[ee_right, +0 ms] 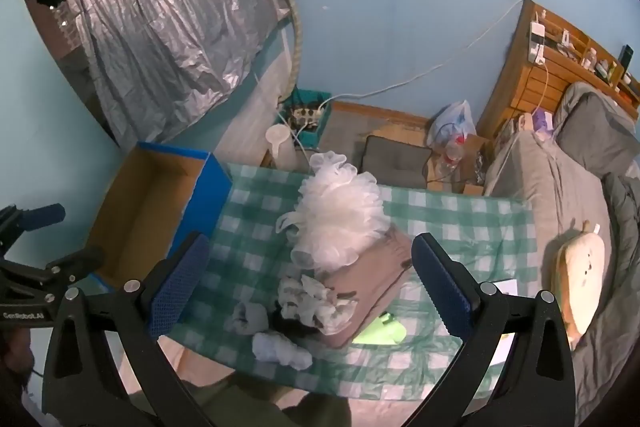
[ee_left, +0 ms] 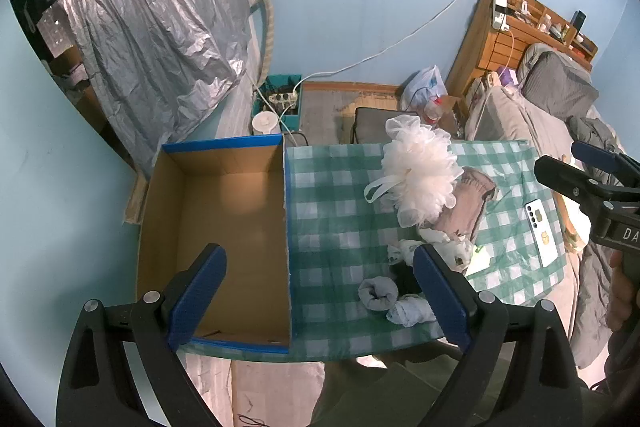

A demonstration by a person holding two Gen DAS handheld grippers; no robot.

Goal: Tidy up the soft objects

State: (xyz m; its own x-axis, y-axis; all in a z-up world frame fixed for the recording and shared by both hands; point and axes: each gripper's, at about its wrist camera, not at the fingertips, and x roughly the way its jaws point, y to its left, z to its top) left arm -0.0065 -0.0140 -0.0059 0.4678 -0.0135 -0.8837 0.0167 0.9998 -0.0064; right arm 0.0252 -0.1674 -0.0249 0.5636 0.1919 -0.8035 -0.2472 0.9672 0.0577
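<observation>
A pile of soft things lies on the green checked tablecloth (ee_left: 332,211): a white mesh bath pouf (ee_left: 420,171) (ee_right: 340,215) on a folded pinkish-brown garment (ee_left: 468,203) (ee_right: 372,287), a white patterned cloth (ee_right: 312,299), and rolled pale socks (ee_left: 378,293) (ee_right: 280,347). An empty cardboard box (ee_left: 216,223) (ee_right: 148,195) with blue edges stands at the table's left. My left gripper (ee_left: 320,299) is open and empty, above the box's right wall near the socks. My right gripper (ee_right: 308,291) is open and empty, above the pile.
A white phone (ee_left: 542,231) and a lime green item (ee_right: 380,331) lie on the cloth at the right. A bed (ee_right: 560,195) with a cream cushion (ee_right: 580,275) borders the table's right side. Silver curtain (ee_left: 140,27), power strip bin and bags stand behind.
</observation>
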